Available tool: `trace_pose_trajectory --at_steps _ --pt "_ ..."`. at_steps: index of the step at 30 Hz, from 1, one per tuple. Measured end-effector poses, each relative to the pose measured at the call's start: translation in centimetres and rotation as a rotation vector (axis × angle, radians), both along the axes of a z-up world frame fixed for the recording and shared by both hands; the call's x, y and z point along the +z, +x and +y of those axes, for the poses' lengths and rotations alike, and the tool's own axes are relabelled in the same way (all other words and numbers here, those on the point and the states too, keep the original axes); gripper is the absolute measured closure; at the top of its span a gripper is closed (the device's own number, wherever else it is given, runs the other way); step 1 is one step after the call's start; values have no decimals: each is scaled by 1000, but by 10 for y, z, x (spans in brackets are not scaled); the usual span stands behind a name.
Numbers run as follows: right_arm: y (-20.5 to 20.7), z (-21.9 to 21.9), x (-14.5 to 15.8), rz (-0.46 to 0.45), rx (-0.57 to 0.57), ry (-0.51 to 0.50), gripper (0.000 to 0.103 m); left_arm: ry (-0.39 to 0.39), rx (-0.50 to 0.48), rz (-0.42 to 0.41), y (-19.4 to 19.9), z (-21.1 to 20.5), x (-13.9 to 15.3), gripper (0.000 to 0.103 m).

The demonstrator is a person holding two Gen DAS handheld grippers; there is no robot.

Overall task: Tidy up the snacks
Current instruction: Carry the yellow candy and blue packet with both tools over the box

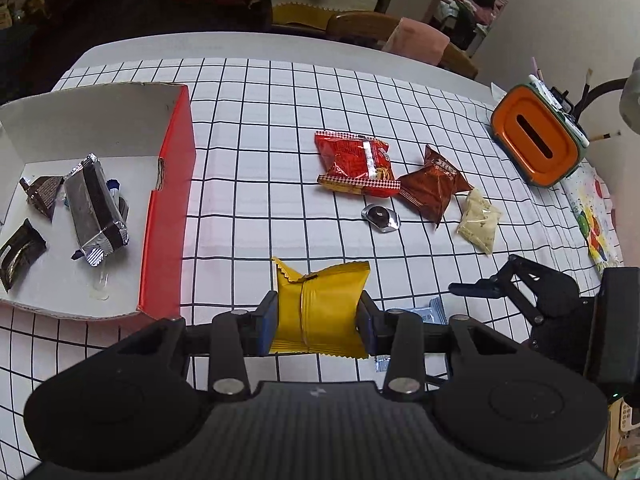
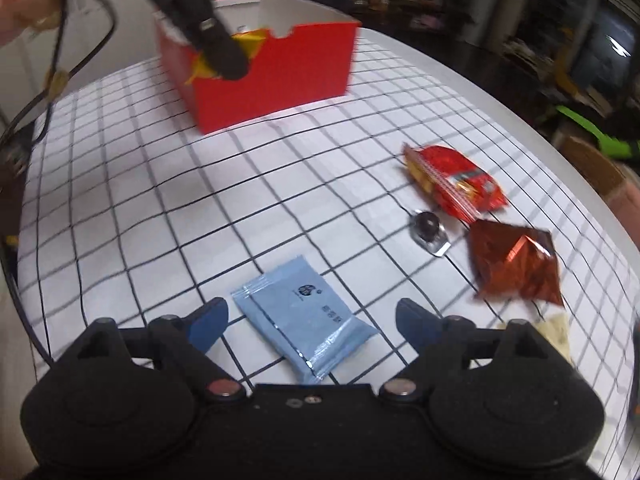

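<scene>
My left gripper (image 1: 318,320) is shut on a yellow snack packet (image 1: 324,292), held just right of the red box (image 1: 168,216). In the box lie several dark and silver wrapped snacks (image 1: 96,208). The right wrist view shows that gripper (image 2: 224,56) and the yellow packet (image 2: 250,42) at the box's (image 2: 280,76) near corner. My right gripper (image 2: 312,312) stands open, low over the table. A light blue packet (image 2: 288,304) lies flat between its fingers, and the pads are clear of it.
On the checked tablecloth (image 1: 248,128) lie a red packet (image 1: 356,164), a brown packet (image 1: 434,188), a small foil-wrapped sweet (image 1: 380,218) and a beige packet (image 1: 480,220). An orange tissue holder (image 1: 536,140) stands at the right edge. Chairs stand behind the table.
</scene>
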State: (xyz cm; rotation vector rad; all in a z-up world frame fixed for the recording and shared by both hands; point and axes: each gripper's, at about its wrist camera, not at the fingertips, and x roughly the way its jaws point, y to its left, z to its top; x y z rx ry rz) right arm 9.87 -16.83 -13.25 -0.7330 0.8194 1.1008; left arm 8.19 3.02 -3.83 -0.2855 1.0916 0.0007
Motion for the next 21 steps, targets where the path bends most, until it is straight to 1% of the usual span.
trace_pose_trajectory --at_steps 5,7,9,14,15,17,18,19,21 --pt "3 10 -16 -5 132 -61 15 10 16 10 -1 -2 -2 64" --pt "7 13 -18 7 170 -72 15 11 21 16 -1 -2 -3 64" --pt "13 15 -20 43 205 -86 16 15 27 20 -1 -2 -4 64" --pt "25 16 -22 103 220 -100 28 14 28 18 -1 -4 -3 64" --pt "26 15 -23 119 220 -103 34 13 27 16 -1 -4 -3 64" --pt "27 14 -23 145 216 -95 41 12 28 15 -2 -4 -4 64" --pt "26 13 -23 141 211 -91 47 11 28 17 -2 -4 -4 64" --pt "24 12 -23 138 205 -88 50 10 28 19 -2 -3 -5 64" --pt "22 11 -22 136 175 -79 53 12 28 22 -2 -3 -7 64"
